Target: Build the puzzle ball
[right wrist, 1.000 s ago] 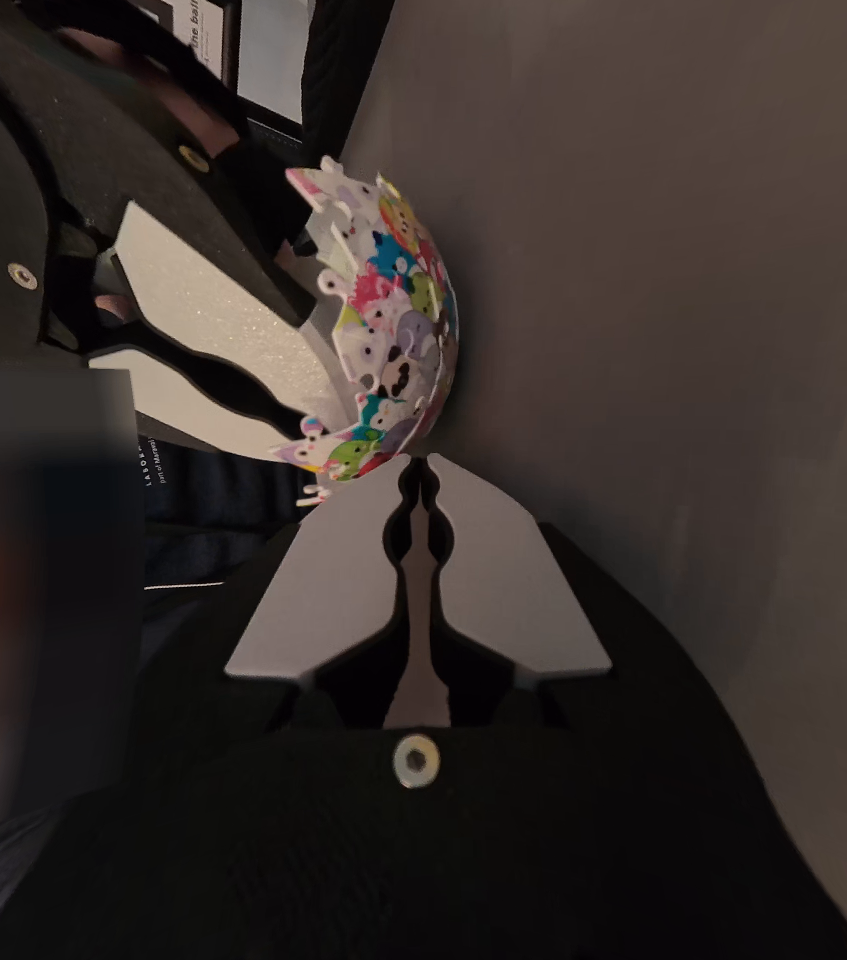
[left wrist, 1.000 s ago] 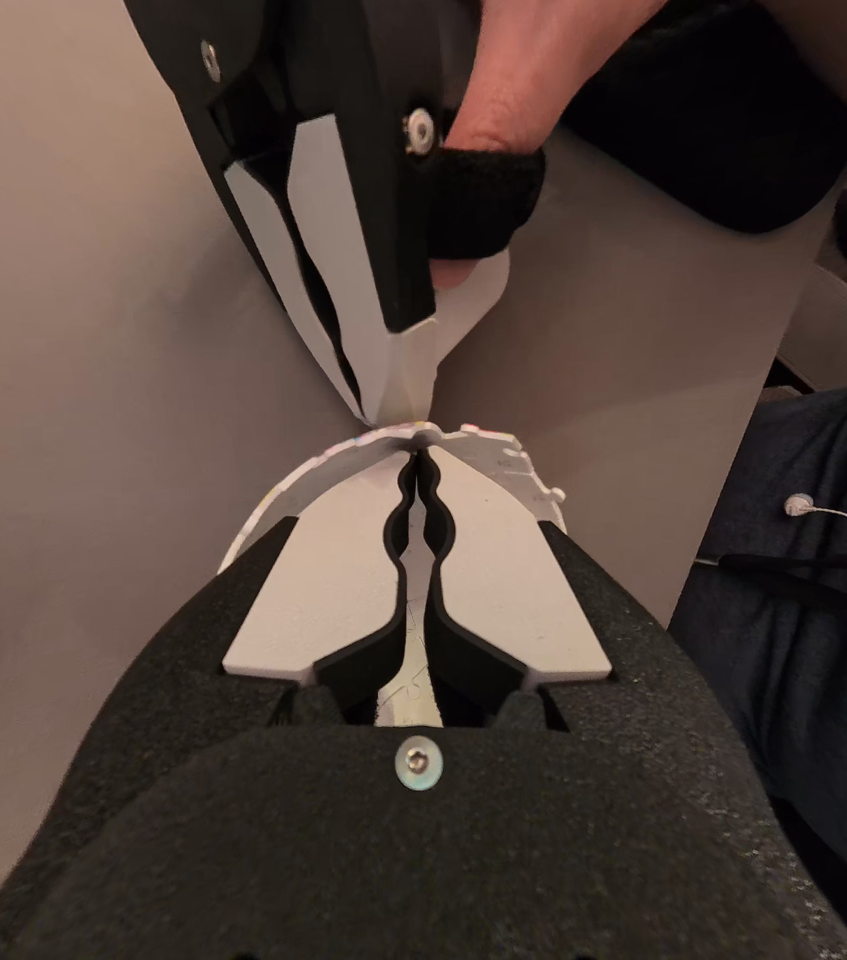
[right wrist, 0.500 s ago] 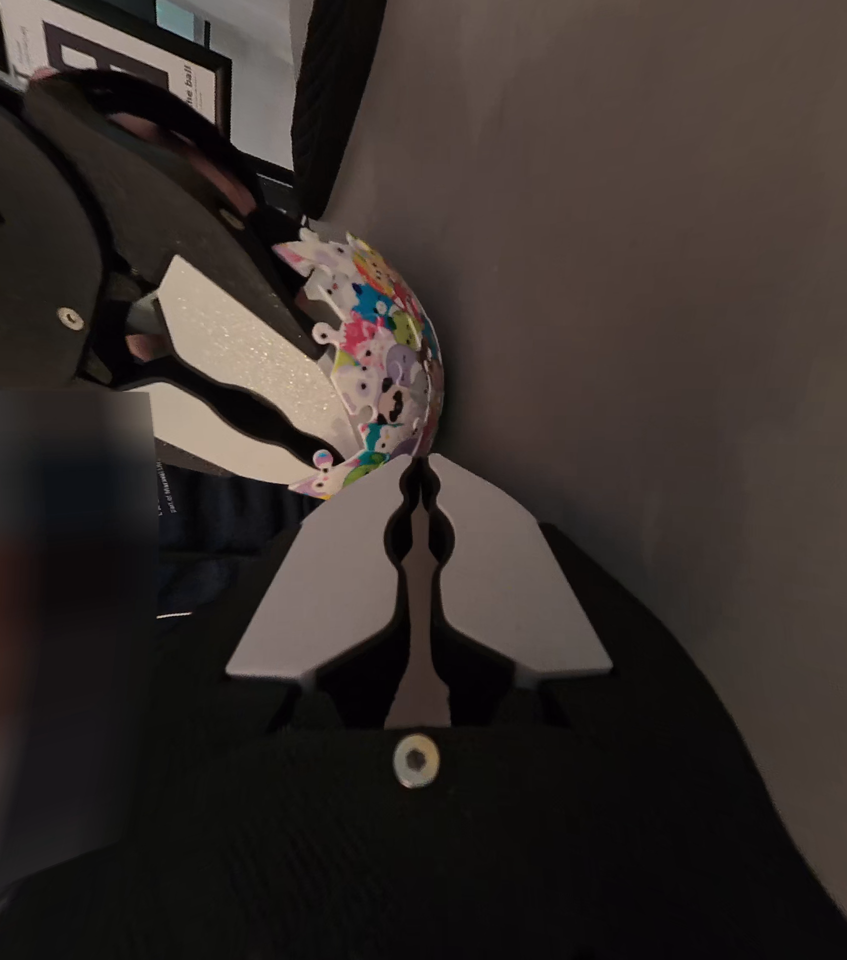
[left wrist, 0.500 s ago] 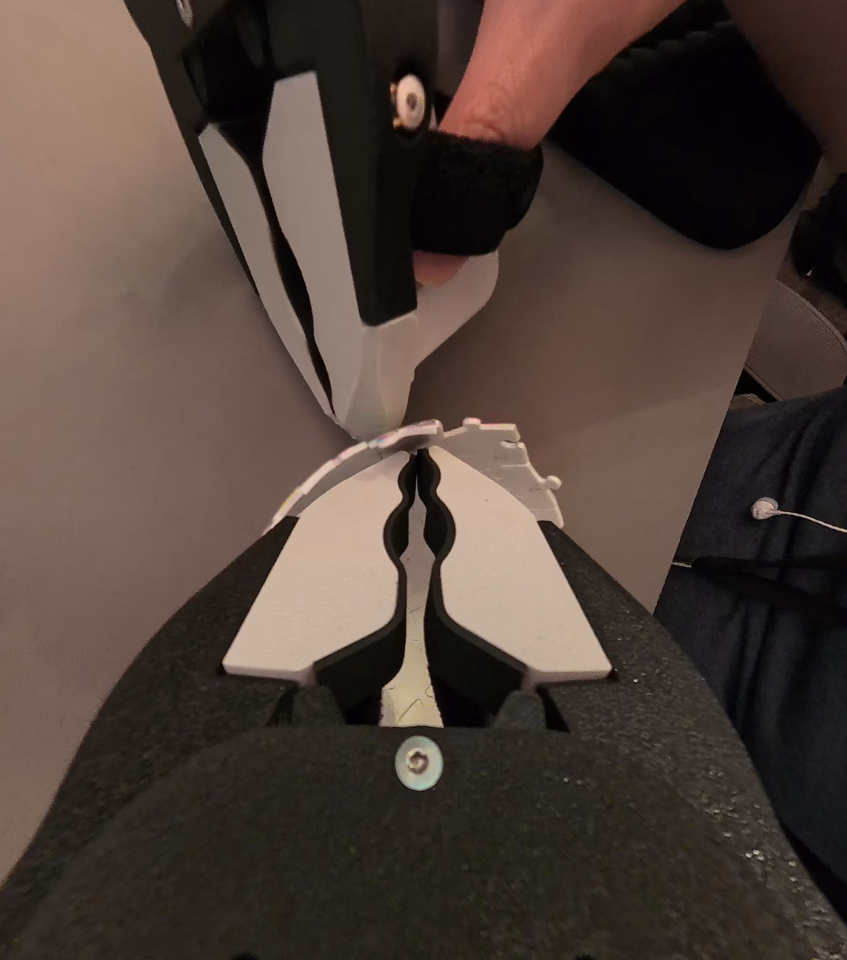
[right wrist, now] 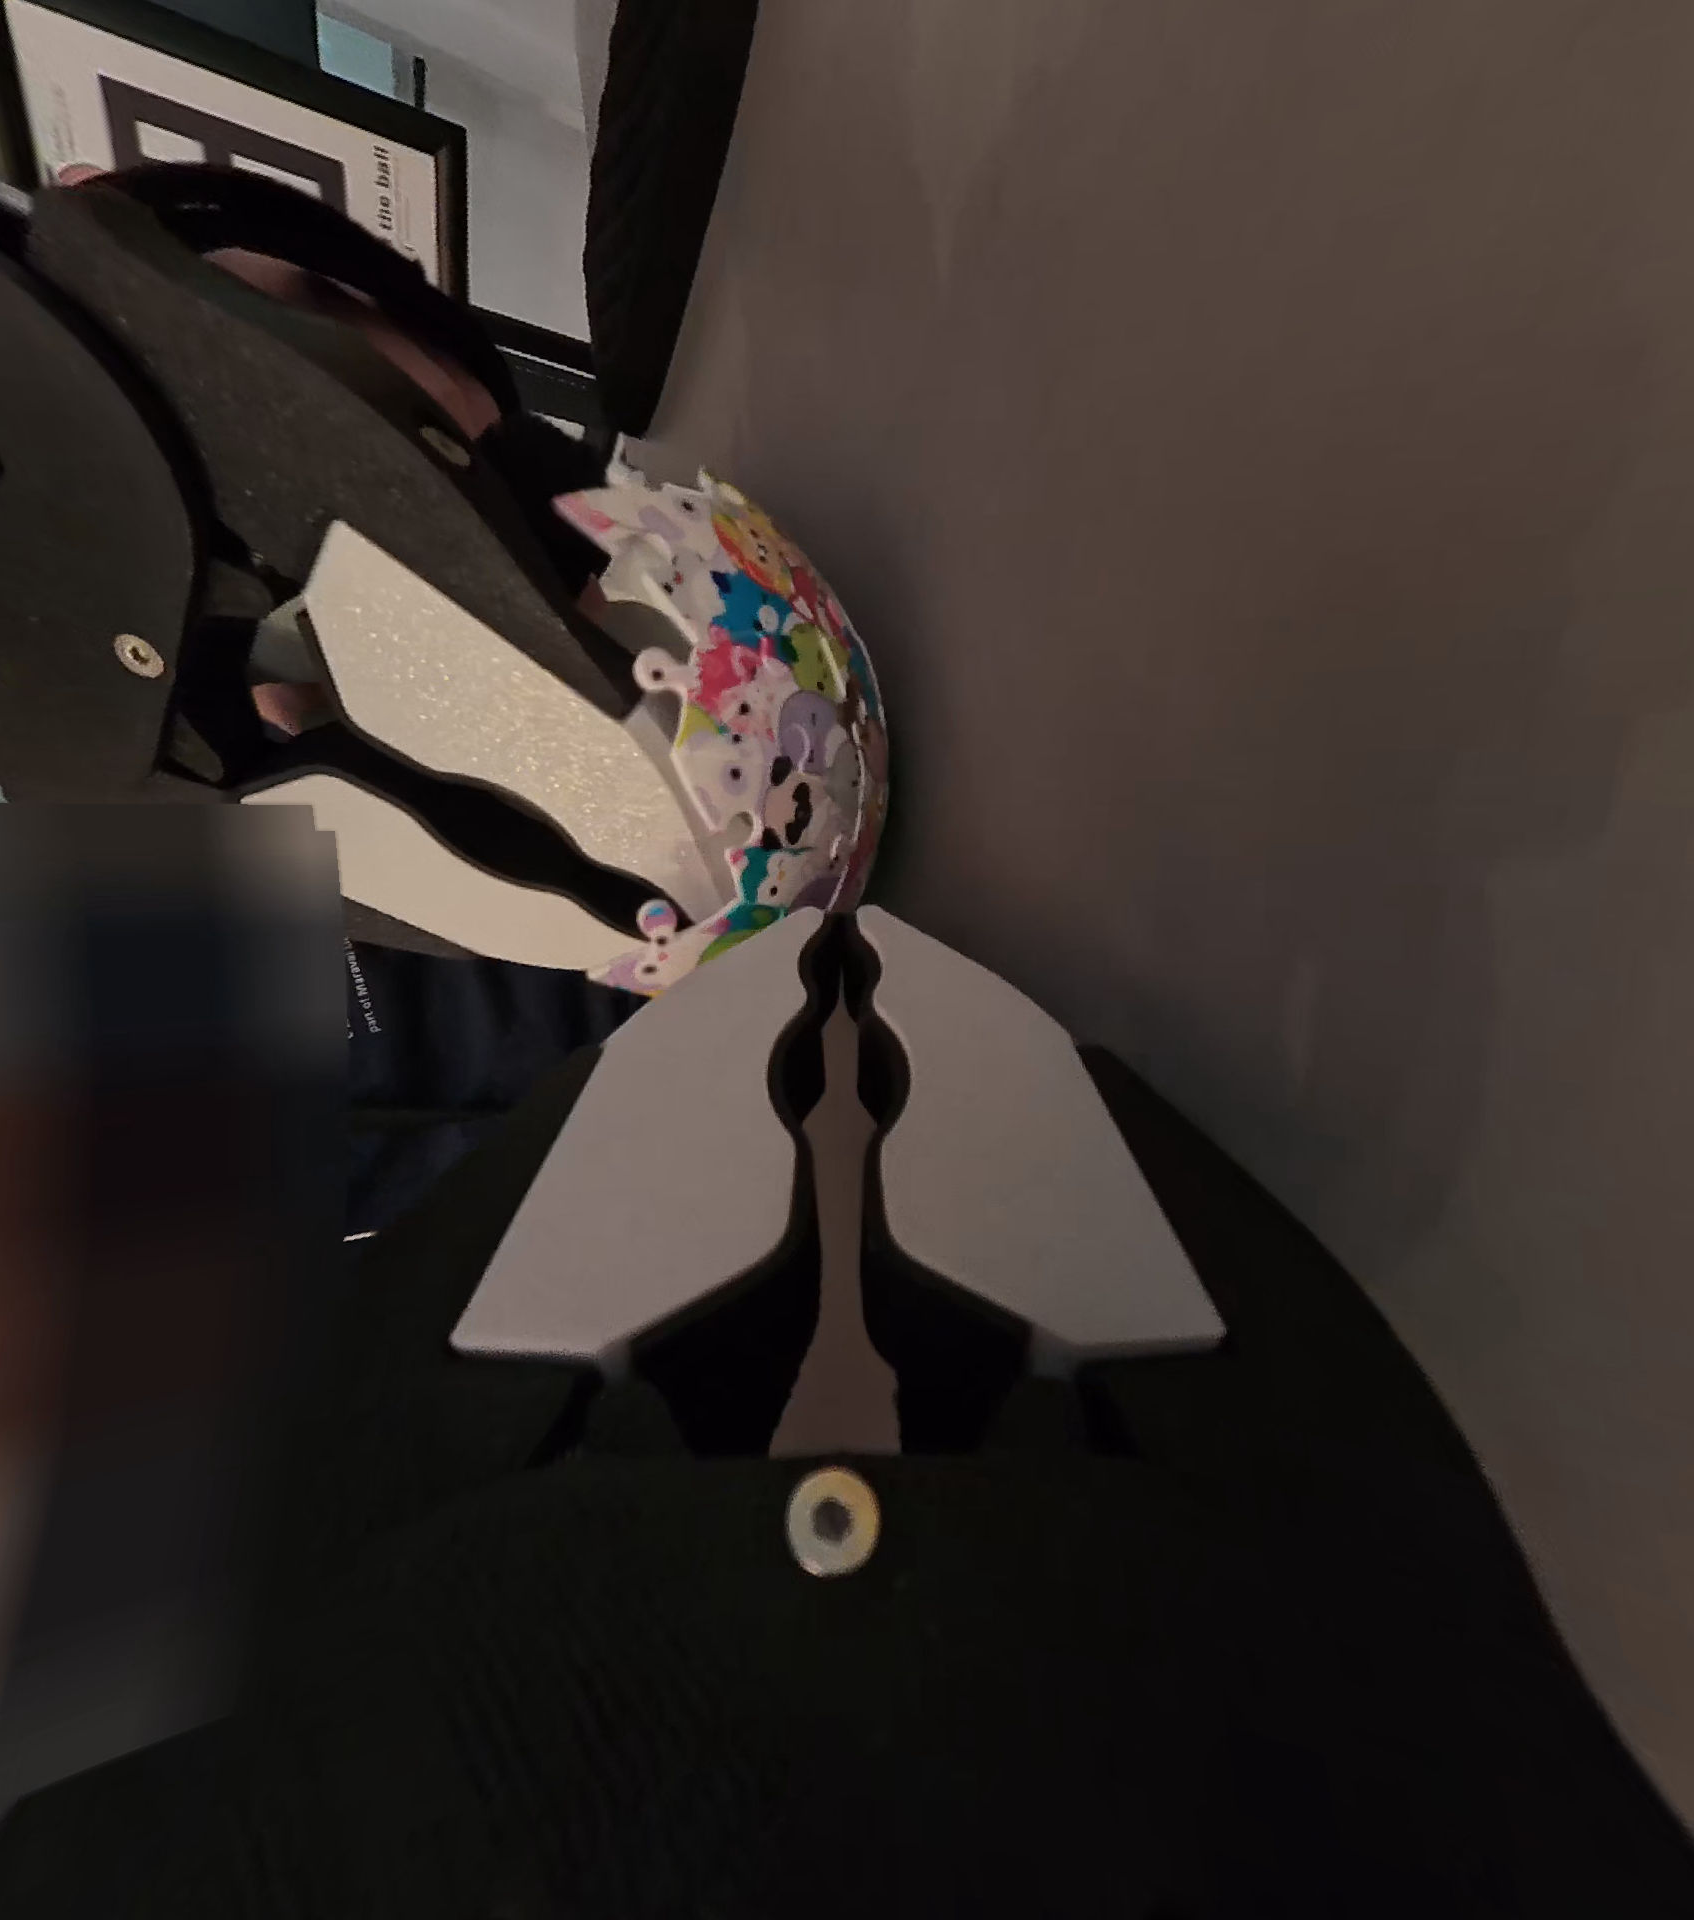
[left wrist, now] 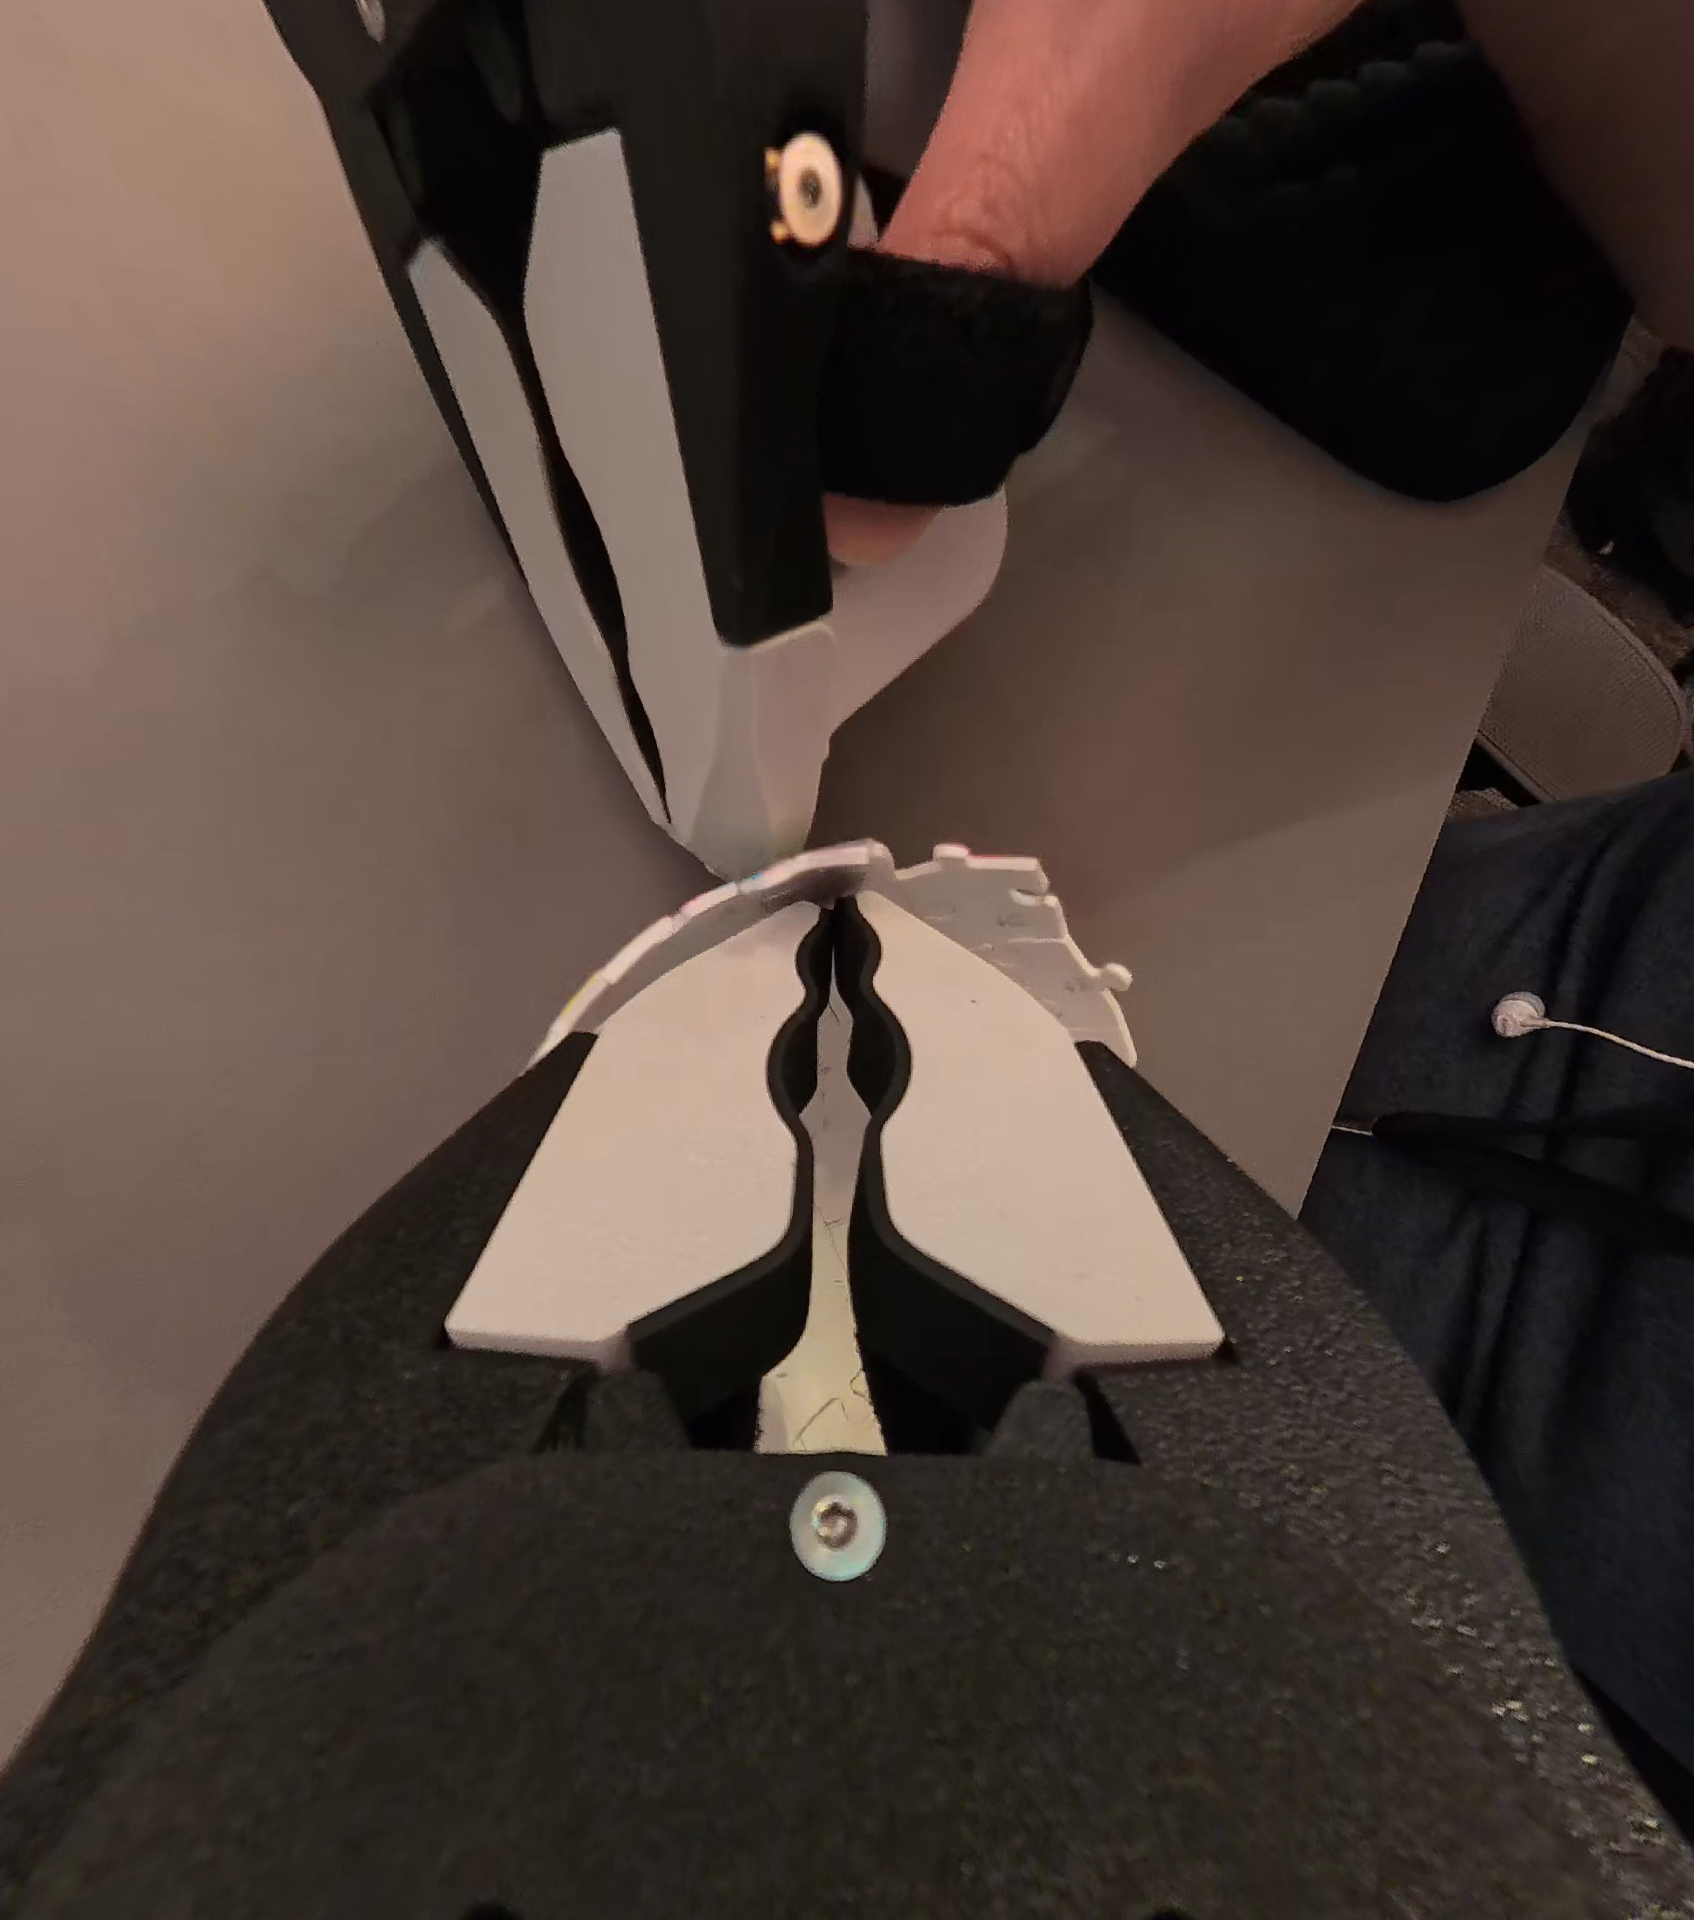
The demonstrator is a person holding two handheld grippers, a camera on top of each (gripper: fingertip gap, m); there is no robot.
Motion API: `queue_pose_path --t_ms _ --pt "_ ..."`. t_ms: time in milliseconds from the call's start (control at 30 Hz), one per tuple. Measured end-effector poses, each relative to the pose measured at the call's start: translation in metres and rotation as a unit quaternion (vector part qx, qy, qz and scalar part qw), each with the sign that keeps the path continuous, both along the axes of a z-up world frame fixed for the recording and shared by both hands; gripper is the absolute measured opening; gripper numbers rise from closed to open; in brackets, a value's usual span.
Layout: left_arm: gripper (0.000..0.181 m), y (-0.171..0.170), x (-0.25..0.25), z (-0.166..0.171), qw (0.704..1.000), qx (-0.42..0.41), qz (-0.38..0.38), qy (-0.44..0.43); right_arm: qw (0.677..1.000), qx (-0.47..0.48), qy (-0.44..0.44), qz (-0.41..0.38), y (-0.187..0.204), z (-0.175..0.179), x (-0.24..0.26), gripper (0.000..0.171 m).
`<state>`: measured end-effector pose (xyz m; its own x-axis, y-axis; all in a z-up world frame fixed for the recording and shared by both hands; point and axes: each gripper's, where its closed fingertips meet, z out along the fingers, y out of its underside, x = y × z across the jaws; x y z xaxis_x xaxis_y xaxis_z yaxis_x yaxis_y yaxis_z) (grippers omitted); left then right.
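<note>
The puzzle ball is a half-built shell (right wrist: 791, 707), with bright cartoon print outside and plain white inside (left wrist: 1009, 914). It is held on edge just above the grey table (right wrist: 1342, 623). My left gripper (left wrist: 838, 909) is shut on the shell's rim, and it also shows in the right wrist view (right wrist: 658, 916), coming in from the left. My right gripper (right wrist: 838, 914) is shut, and its tips touch the shell's lower edge. In the left wrist view the right gripper (left wrist: 734, 852) comes down from above onto the rim. I cannot tell whether a loose piece is pinched in it.
A hand (left wrist: 1030, 156) with a black strap holds the right gripper. The table (left wrist: 147, 623) ends at the right, beside a person's dark trousers (left wrist: 1601, 1143). A grey chair base (left wrist: 1591, 675) sits beyond. A framed printed sheet (right wrist: 230, 156) stands behind the left gripper. My left and right fingertips are right by each other.
The shell has turned slightly in my left gripper, so less of its left rim shows. The right gripper's tips slid a little along the rim. Both grippers stay shut.
</note>
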<state>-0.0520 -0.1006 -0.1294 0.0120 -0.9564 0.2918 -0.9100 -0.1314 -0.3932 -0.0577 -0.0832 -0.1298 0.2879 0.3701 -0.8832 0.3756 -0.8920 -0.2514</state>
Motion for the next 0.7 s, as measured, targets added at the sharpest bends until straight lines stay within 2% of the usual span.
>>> queue_pose_path --t_ms 167,267,367,467,600,700 --pt "0.000 0.014 -0.016 0.036 0.998 0.027 0.037 -0.044 1.000 -0.003 -0.013 0.000 0.004 -0.011 0.007 0.001" --pt "0.000 0.034 -0.043 0.062 0.991 0.065 0.091 -0.076 1.000 0.001 -0.016 -0.001 0.007 -0.013 0.012 0.001" --pt "0.000 0.045 -0.072 0.074 0.981 0.058 0.148 -0.108 1.000 0.001 -0.012 -0.003 0.008 -0.012 0.013 0.001" --pt "0.000 0.043 -0.094 0.070 0.974 0.026 0.183 -0.134 1.000 0.004 -0.011 0.000 0.009 -0.012 0.012 0.001" --pt "0.000 0.036 -0.116 0.047 0.966 -0.012 0.215 -0.146 1.000 0.007 -0.016 0.010 0.007 -0.015 0.011 0.001" --pt "0.010 0.030 -0.124 0.038 0.954 -0.050 0.237 -0.179 1.000 0.015 -0.020 0.017 0.007 -0.016 0.011 0.001"
